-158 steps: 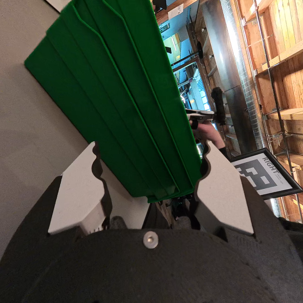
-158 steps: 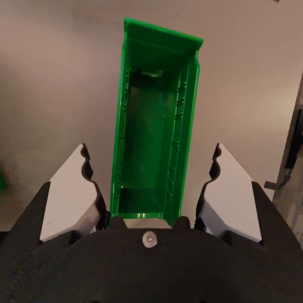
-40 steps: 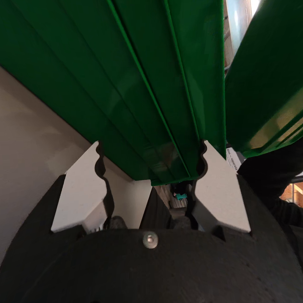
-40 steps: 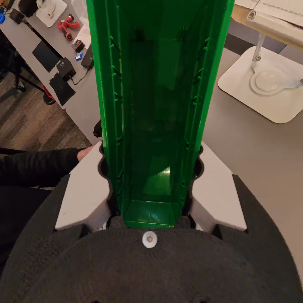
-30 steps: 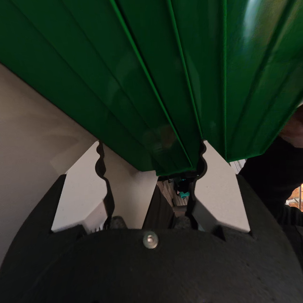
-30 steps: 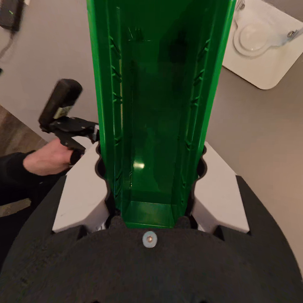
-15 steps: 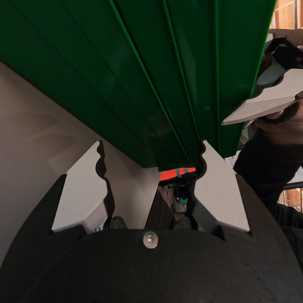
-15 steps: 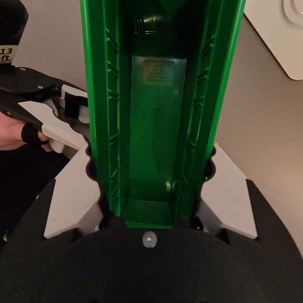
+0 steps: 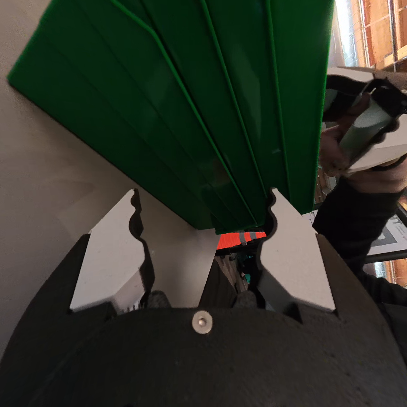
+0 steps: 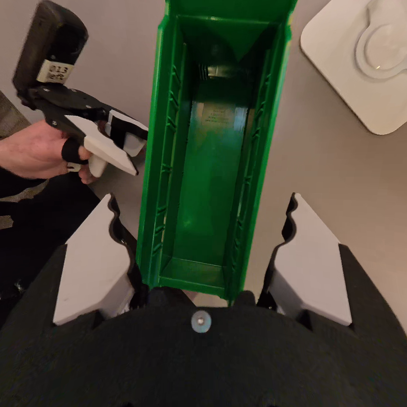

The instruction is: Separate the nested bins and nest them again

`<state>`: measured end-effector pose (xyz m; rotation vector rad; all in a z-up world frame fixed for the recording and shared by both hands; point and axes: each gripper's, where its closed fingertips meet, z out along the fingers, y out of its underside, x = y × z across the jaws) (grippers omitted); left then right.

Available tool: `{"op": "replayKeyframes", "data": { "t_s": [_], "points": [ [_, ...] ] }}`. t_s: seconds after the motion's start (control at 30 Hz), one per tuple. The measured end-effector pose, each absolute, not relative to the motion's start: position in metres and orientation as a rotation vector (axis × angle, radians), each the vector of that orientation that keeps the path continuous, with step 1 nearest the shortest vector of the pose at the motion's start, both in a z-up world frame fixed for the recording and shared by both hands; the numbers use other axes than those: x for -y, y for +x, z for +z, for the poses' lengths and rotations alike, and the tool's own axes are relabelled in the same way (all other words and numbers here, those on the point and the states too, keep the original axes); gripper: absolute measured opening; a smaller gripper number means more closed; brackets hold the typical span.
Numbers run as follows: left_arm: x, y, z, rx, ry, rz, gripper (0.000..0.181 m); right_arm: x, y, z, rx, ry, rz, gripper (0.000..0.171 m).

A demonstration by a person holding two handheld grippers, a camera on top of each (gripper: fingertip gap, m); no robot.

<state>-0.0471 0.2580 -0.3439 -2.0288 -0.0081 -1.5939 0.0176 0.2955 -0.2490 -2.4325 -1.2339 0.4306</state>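
Note:
The green bins [image 10: 211,167] lie on the grey table, one inside the other, long and narrow, with the open top facing my right wrist camera. My right gripper [image 10: 202,195] is open; its fingers stand on either side of the bins' near end, clear of both walls. My left gripper [image 10: 138,152] is open, with its tips next to the bins' left wall. In the left wrist view the bins' ribbed side [image 9: 176,99] fills the top, and my left gripper [image 9: 203,189] is empty below it. The right gripper [image 9: 374,136] shows at the far right.
A white tray-like device [image 10: 363,66] lies on the table at the back right. The table edge [image 10: 13,103] and the floor lie to the left, behind the hand on the left gripper. Beyond the table, something orange [image 9: 240,239] and wooden shelving [image 9: 378,28] show.
My right gripper has opened and let go of the bins, which it held before. The bins now rest on the table. The left gripper has stayed open beside them.

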Motion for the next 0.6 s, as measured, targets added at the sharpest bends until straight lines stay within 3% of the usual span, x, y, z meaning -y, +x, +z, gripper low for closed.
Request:
{"op": "replayKeyframes", "data": {
  "t_s": [0.2,0.43,0.6],
  "points": [
    [-0.261,-0.056,-0.340,0.017,-2.012,-1.565,0.110,-0.300,0.071,-0.227,1.083,-2.331,0.646,0.123],
    [-0.256,-0.041,-0.311,-0.046,-1.879,-1.623,0.115,-0.269,0.088,-0.263,1.149,-2.234,0.997,0.136],
    [-0.255,-0.018,-0.310,-0.082,-1.877,-1.629,0.118,-0.255,0.080,-0.273,1.087,-2.113,1.346,0.136]
  ]
}}
